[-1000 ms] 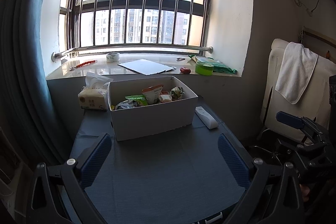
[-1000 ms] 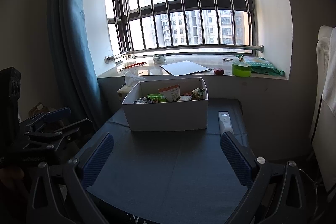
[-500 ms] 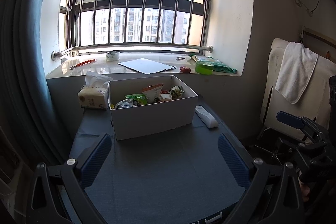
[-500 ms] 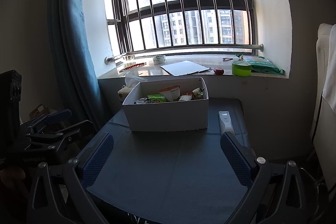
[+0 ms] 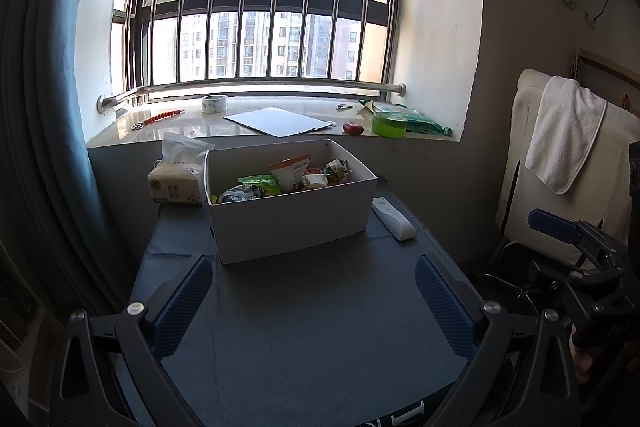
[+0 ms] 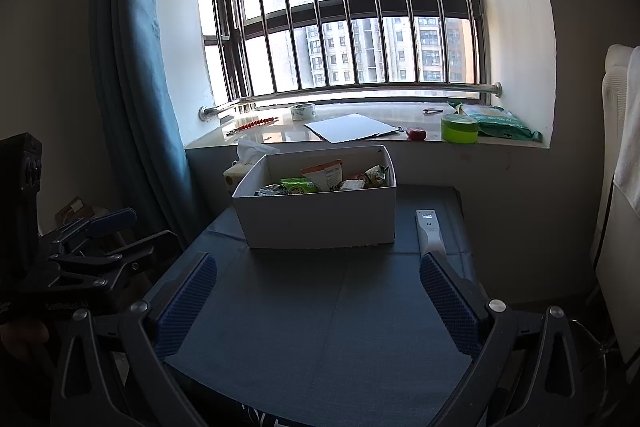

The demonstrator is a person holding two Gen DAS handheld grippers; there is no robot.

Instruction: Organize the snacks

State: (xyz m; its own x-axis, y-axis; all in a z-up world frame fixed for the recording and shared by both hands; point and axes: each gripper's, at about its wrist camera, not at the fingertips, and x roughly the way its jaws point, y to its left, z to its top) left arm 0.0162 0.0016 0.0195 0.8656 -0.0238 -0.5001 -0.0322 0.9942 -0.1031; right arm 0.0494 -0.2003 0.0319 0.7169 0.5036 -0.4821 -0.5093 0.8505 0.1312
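Observation:
A white cardboard box (image 5: 292,219) stands at the far side of the dark grey table (image 5: 304,327); it also shows in the right wrist view (image 6: 320,219). Several snack packets (image 5: 280,179) lie inside it, among them a green packet (image 6: 298,185) and an orange-topped packet (image 6: 326,175). My left gripper (image 5: 314,271) is open and empty, above the table's near part, short of the box. My right gripper (image 6: 318,267) is open and empty, likewise short of the box.
A white remote (image 5: 394,219) lies right of the box. A tissue pack (image 5: 176,183) stands left of it. The windowsill holds a tape roll (image 5: 214,103), a white sheet (image 5: 276,121), a green tub (image 5: 389,125) and a red object (image 5: 353,127). A towel (image 5: 564,131) hangs at right.
Both grippers have drifted very slightly; the scene has barely shifted. Nothing was taken or let go.

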